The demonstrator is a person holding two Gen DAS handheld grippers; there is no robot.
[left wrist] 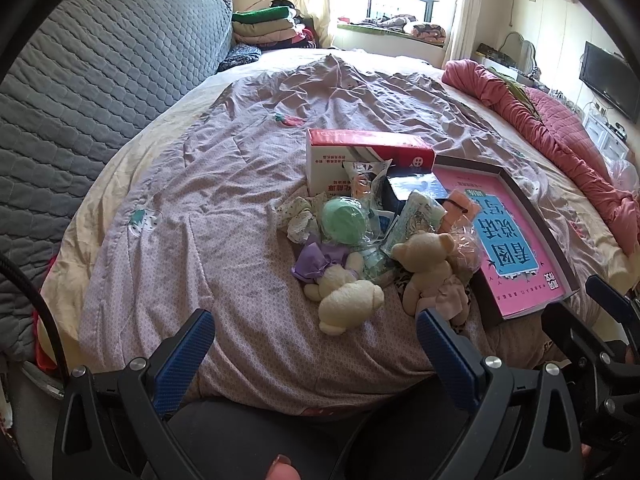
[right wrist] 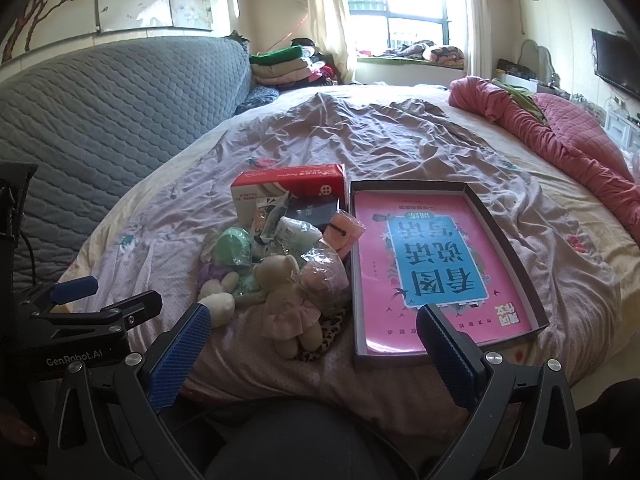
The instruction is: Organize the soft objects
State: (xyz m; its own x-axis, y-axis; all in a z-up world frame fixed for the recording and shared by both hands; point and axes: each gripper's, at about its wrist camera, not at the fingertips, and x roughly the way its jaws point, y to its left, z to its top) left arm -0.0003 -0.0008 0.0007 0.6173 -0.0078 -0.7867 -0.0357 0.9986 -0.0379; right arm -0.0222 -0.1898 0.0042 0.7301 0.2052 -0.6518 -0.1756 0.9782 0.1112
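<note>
Both my left jaws point(left wrist: 316, 344) and right jaws point(right wrist: 314, 340) stand wide, holding nothing. Toys point(right wrist: 280, 276) lie heaped on the bed point(right wrist: 400, 152) just ahead; box point(right wrist: 516, 256) beside them, right.

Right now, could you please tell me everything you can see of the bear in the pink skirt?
The bear is a small beige plush with round ears and a frilly pink skirt. It lies on the bed at the near edge of the pile, feet toward the camera, over a leopard-print cloth. A wrapped pink item presses its side; the tray lies just beyond. No fingers touch it.
</note>
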